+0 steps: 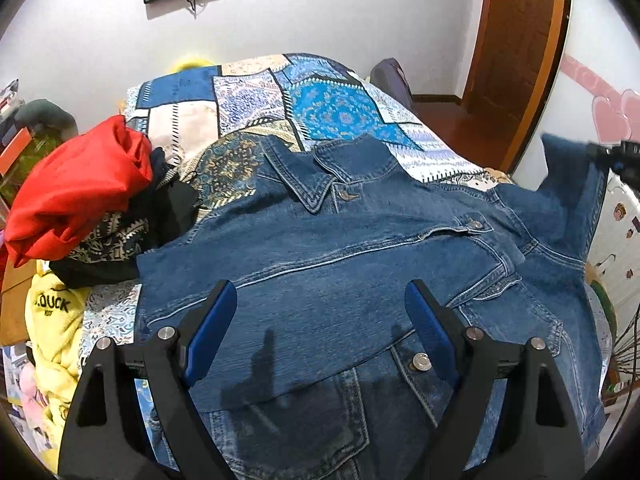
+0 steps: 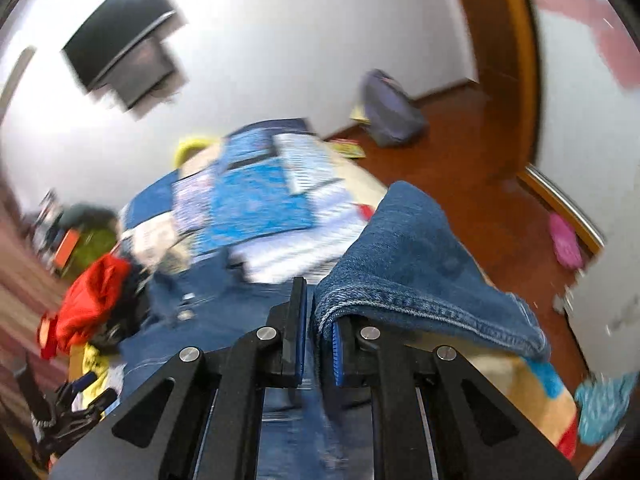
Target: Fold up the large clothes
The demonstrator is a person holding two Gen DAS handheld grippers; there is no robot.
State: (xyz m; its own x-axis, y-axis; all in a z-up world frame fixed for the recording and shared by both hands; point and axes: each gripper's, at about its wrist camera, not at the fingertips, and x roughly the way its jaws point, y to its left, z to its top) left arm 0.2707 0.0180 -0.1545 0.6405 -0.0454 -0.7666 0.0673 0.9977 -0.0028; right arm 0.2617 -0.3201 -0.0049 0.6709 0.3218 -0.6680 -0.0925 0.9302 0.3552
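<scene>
Black fingers with blue pads of the left hand-held gripper (image 1: 320,320) are spread wide apart just above the denim jacket (image 1: 340,248), and they grasp nothing. This jacket lies front side up on the bed (image 1: 256,92), over a blue patchwork cover; the collar points to the far end and a metal button (image 1: 422,361) shows near the right finger. On the left side of the jacket there is a heap of clothes: a red garment (image 1: 76,184) on top, a dark patterned piece under it, and a yellow garment (image 1: 60,320) lower. The right hand-held gripper (image 2: 318,336) is clenched on a denim sleeve (image 2: 404,256), pinching its stitched hem, and this sleeve is lifted above the bed at the right side. A brown wooden door (image 1: 516,40) stands behind.
</scene>
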